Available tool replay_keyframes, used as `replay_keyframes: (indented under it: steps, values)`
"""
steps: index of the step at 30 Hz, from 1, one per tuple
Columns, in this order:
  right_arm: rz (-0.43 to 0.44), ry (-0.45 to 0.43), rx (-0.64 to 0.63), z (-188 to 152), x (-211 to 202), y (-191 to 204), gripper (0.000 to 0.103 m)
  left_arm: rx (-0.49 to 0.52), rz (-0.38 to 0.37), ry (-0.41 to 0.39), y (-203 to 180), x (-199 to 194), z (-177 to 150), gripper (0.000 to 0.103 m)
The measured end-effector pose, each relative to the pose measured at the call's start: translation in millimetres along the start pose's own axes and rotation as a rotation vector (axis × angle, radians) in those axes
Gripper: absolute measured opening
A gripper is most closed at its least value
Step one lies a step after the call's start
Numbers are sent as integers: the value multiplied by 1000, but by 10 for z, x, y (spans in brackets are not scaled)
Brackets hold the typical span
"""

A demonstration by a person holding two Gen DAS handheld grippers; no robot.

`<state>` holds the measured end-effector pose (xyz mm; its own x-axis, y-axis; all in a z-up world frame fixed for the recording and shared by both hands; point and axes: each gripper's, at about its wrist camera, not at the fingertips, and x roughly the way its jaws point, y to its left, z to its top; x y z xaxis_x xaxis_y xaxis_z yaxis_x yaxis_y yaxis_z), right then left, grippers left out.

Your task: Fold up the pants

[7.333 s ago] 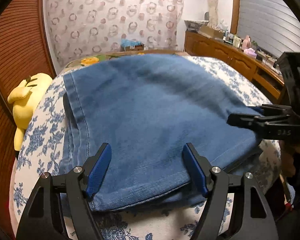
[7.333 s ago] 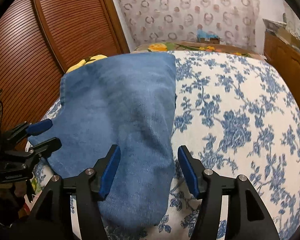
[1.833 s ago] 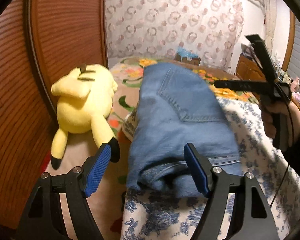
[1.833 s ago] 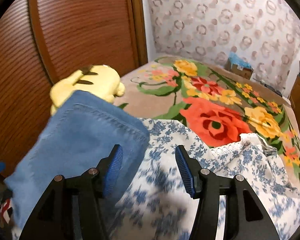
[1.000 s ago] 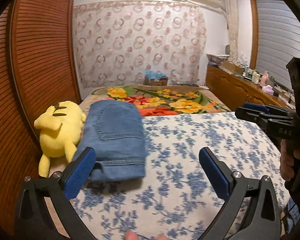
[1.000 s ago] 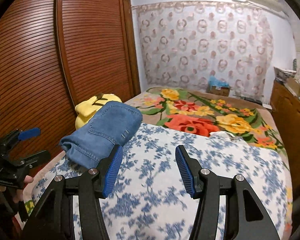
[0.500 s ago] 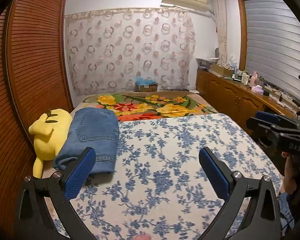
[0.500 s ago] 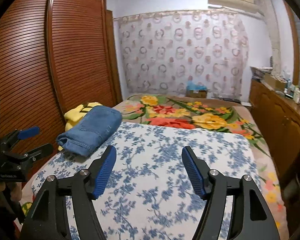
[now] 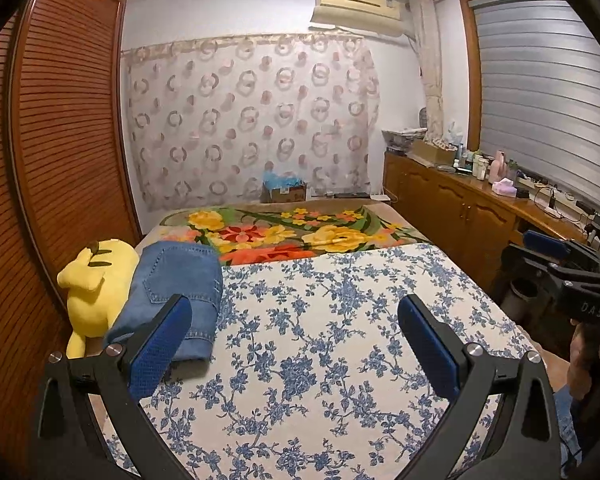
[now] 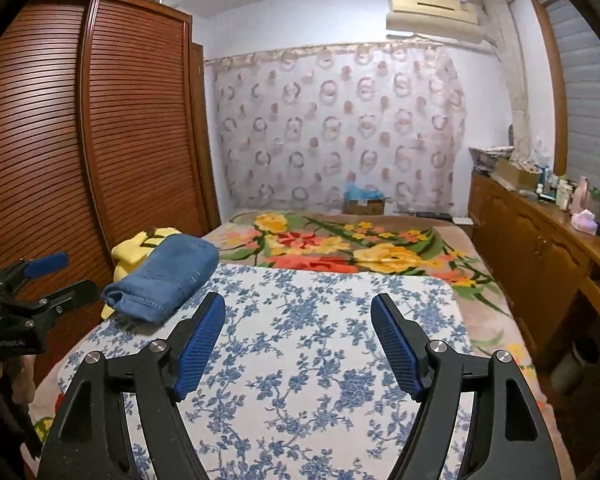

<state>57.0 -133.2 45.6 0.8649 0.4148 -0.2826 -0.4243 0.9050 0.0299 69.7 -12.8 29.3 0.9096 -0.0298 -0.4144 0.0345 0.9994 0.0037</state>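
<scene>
- Left hand-held gripper (image 9: 296,332): jaws spread wide, nothing between the blue pads — only the bed below them.
- Right hand-held gripper (image 10: 298,334): jaws opening, with nothing between them either; it hangs over the near part of the bed.
- In the left wrist view the right one shows at the far right edge, gripped by a hand (image 9: 582,360); in the right wrist view the left one shows at the left edge.
- Blue-flowered white sheet (image 10: 300,380): covers the near half of the bed, lying flat.
- Folded pants (image 9: 172,292): a compact blue denim bundle with a back pocket facing up, resting on the left edge of the sheet — well apart from both grippers.
- Yellow plush toy (image 9: 96,284): just beside the pants on their left, touching them, against the wooden slatted wardrobe (image 10: 80,128).
- Bright floral blanket (image 10: 340,248): covers the far half of the bed.
- Wooden sideboard (image 10: 540,248) along the right wall, carrying bottles.
- Ring-patterned curtain (image 9: 252,128) on the far wall, an air conditioner (image 9: 358,10) above it.
</scene>
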Motion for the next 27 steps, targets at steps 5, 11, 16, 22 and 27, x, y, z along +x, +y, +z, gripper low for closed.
replay_keyframes:
  steps: [5,11,16,22,27]
  values:
    - [-22,-33,-4,26,-170,54,77,-2,-8,-32,-40,-107,78,103]
    - [-31,-64,6,1,-277,100,77,-13,-4,-70,-40,-221,124,103]
    - [-28,-67,7,-38,-282,110,77,-23,2,-73,-9,-241,125,103]
    - [-29,-62,-1,-15,-242,56,77,-33,9,-64,6,-224,120,103]
    - [-27,-61,0,-11,-240,35,77,-31,11,-61,7,-218,115,103]
